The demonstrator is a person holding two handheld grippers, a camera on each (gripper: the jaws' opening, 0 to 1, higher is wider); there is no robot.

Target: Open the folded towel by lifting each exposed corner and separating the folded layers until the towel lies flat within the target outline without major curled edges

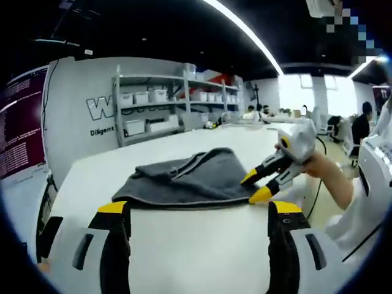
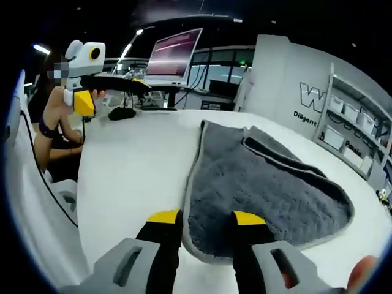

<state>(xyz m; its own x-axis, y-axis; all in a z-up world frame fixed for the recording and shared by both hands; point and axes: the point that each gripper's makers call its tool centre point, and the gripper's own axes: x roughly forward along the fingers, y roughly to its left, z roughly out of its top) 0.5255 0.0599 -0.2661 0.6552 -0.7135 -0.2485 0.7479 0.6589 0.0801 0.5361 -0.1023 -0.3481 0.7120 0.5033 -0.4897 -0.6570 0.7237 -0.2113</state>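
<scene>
A dark grey towel [image 1: 184, 180] with a pale edge trim is lying folded and rumpled on a white worktop [image 1: 196, 245], with an upper layer bunching over the lower one.

In the left gripper view, the left claw [image 1: 199, 211] is hovering over bare worktop just in front of the towel, its 2 yellow-tipped jaws standing wide apart with nothing between them. The right claw [image 1: 257, 187] is coming in from the right, held by a hand [image 1: 315, 162], its yellow tips resting at the towel's near right corner. I cannot tell from here whether they are pinching the cloth.

In the right gripper view, the right claw [image 2: 207, 217] is sitting at the rounded near edge of the towel [image 2: 269, 190], its 2 jaws apart with the trimmed hem lying between them. The left claw [image 2: 84, 101] is hanging above the worktop [image 2: 128, 177], well apart from the towel. Shelves [image 1: 159, 104] with white bins are standing against the far wall.
</scene>
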